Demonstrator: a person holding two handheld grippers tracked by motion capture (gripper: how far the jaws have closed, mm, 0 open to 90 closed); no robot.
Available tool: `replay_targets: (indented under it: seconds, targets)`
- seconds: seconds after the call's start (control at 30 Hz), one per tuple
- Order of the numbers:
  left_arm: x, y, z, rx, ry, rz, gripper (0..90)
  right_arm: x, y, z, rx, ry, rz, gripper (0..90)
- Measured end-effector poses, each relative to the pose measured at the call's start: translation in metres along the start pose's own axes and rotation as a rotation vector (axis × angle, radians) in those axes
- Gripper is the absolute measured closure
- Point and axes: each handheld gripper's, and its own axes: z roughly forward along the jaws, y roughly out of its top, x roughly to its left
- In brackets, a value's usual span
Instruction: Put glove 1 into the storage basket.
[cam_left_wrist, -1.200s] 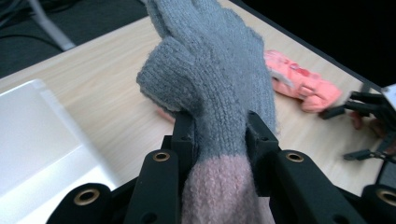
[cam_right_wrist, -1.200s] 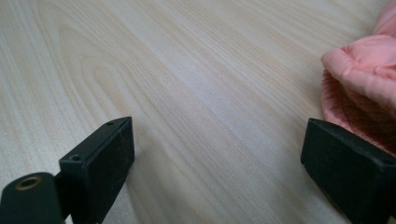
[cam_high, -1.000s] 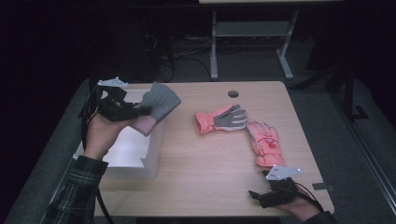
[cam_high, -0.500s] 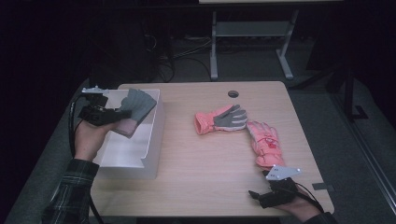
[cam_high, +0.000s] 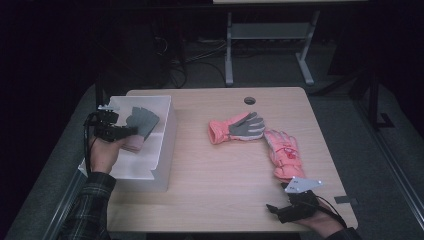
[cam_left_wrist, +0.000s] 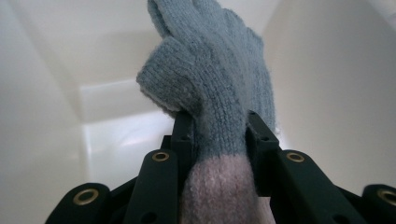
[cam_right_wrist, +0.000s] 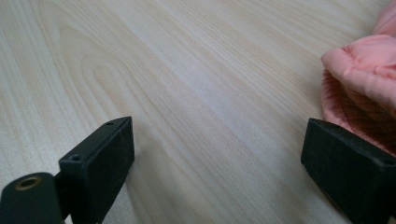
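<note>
Fingers of the left gripper clench the grey knit glove at its cuff, inside the white bin at the table's left edge. Risk, as a judgement: knit loops may snag on release. Right gripper rests released beside a pink glove. The left gripper view confirms the grip; the high view shows a second pink glove.

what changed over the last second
The left tongs, shut on the grey glove, carried it from above the bin's right edge down into the bin. The right tongs stayed open at the table's near edge; both pink gloves lay unmoved.
</note>
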Motion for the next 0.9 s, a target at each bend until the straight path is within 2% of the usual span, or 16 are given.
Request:
replay_targets:
  seconds: [0.03,0.07,0.1,0.13,0.27,0.3,0.37,0.43,0.57,0.77,0.83,0.9]
  targets:
    - [0.001,-0.002,0.004,0.010,0.008,-0.011,69.3,0.000,0.000,0.000,0.000,0.000,0.000,9.0]
    - [0.003,-0.004,0.007,0.018,0.020,0.002,69.3,0.000,0.000,0.000,0.001,0.000,0.000,9.0]
    - [0.003,-0.005,0.009,0.028,0.031,-0.011,69.4,0.000,0.000,0.000,0.000,0.000,-0.001,9.0]
    - [0.004,-0.007,0.011,0.031,0.037,-0.005,69.3,0.000,0.000,0.000,0.001,0.000,-0.001,9.0]
    - [0.009,-0.011,0.016,0.045,0.049,-0.011,69.0,0.000,0.000,0.000,0.001,0.001,-0.001,9.0]
    - [0.009,-0.012,0.018,0.050,0.045,-0.025,68.9,0.000,0.000,0.000,0.001,0.000,-0.001,9.0]
    - [0.008,-0.013,0.020,0.061,0.060,-0.002,68.9,0.000,0.000,0.000,0.001,0.000,-0.001,9.0]
    - [0.009,-0.014,0.023,0.069,0.063,-0.020,68.8,0.000,0.000,0.000,0.001,0.000,-0.001,9.0]
    - [0.010,-0.017,0.028,0.087,0.070,-0.025,68.6,0.000,0.000,0.000,0.000,-0.001,-0.001,9.0]
    - [0.009,-0.021,0.034,0.123,0.118,-0.007,67.8,0.000,0.000,0.000,0.000,-0.001,0.000,9.0]
    - [0.009,-0.021,0.035,0.125,0.125,-0.020,67.1,0.000,0.000,0.000,0.000,-0.002,0.001,9.0]
    - [0.009,-0.021,0.037,0.135,0.139,-0.014,64.8,0.000,-0.001,-0.001,-0.001,-0.002,0.003,9.0]
